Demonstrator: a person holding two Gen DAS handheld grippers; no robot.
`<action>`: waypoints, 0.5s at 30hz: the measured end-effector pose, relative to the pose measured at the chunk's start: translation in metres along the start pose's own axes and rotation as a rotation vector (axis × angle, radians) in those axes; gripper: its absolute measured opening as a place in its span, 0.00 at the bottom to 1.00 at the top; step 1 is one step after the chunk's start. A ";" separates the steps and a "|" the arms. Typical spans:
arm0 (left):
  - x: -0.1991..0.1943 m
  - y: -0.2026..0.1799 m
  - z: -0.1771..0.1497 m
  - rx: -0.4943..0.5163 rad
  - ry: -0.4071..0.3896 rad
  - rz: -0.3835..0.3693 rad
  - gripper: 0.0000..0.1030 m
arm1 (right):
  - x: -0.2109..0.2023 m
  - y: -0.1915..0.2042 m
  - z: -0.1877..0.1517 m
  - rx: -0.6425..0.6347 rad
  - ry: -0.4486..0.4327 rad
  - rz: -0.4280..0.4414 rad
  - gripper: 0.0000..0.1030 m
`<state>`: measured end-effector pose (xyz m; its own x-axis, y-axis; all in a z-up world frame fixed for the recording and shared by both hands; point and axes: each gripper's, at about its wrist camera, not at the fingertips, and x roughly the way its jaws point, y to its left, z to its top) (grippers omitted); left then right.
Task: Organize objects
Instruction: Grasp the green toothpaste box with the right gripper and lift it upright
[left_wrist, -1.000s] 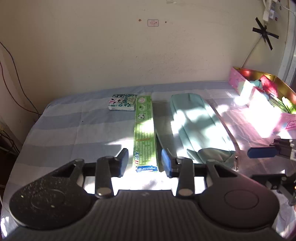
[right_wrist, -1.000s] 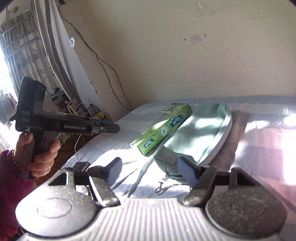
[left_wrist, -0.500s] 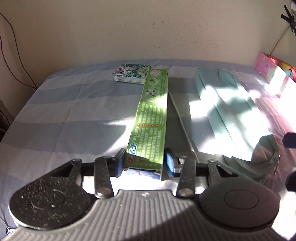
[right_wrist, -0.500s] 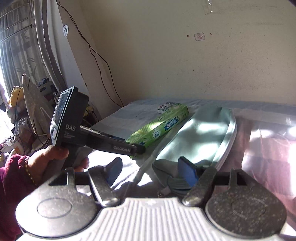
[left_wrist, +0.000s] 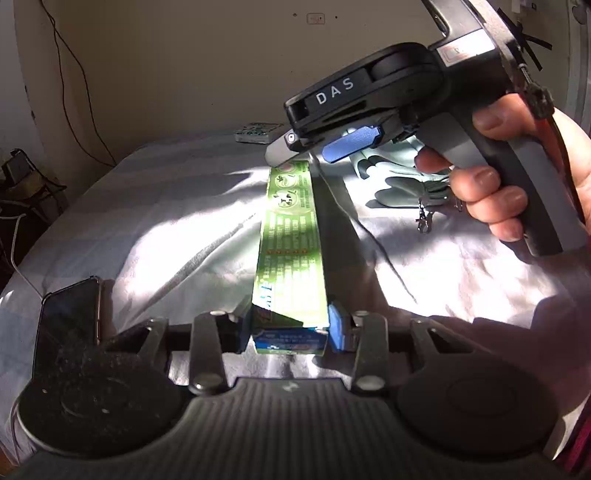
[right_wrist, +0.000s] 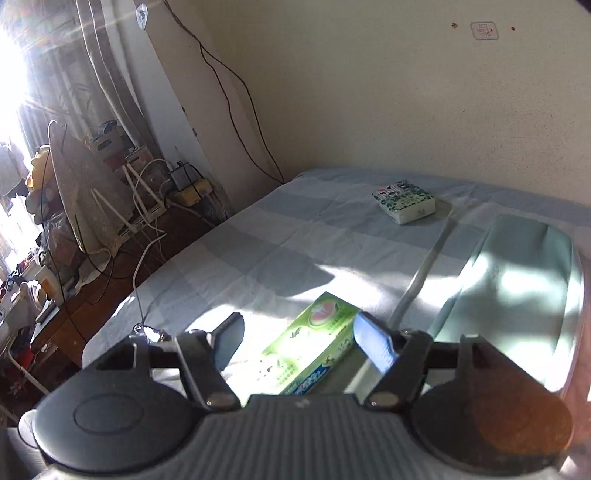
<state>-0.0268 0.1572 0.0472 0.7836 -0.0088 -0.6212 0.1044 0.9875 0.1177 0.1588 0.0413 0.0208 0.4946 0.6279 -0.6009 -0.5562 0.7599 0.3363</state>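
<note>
A long green toothpaste box (left_wrist: 290, 254) lies lengthwise on the striped bedsheet. My left gripper (left_wrist: 290, 326) is shut on its near end. My right gripper (right_wrist: 301, 341) is open, its fingers on either side of the box's far end (right_wrist: 314, 347), not touching it. In the left wrist view the right gripper (left_wrist: 321, 147) hangs over that far end. A pale green pouch (right_wrist: 517, 291) lies to the right of the box. A small patterned tissue pack (right_wrist: 404, 201) sits near the wall.
A dark phone (left_wrist: 68, 321) lies on the sheet left of my left gripper. The bed's left edge drops to a cluttered floor with cables and a power strip (right_wrist: 184, 184). The wall runs behind the bed.
My left gripper has closed on the near end of the toothpaste box. My right gripper has swung over to the box's far end, jaws still open.
</note>
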 end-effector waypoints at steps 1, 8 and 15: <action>-0.001 -0.002 -0.001 -0.003 -0.006 0.009 0.41 | 0.006 0.004 -0.003 0.006 0.018 -0.006 0.67; 0.000 -0.017 0.005 -0.021 -0.054 -0.120 0.49 | 0.022 0.022 -0.017 -0.077 0.064 -0.096 0.75; -0.025 0.003 0.010 0.001 -0.184 -0.353 0.51 | -0.008 0.010 -0.022 -0.139 0.028 -0.117 0.69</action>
<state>-0.0399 0.1583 0.0706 0.7960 -0.3760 -0.4744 0.3877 0.9185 -0.0775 0.1343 0.0403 0.0130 0.5435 0.5303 -0.6507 -0.5837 0.7958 0.1610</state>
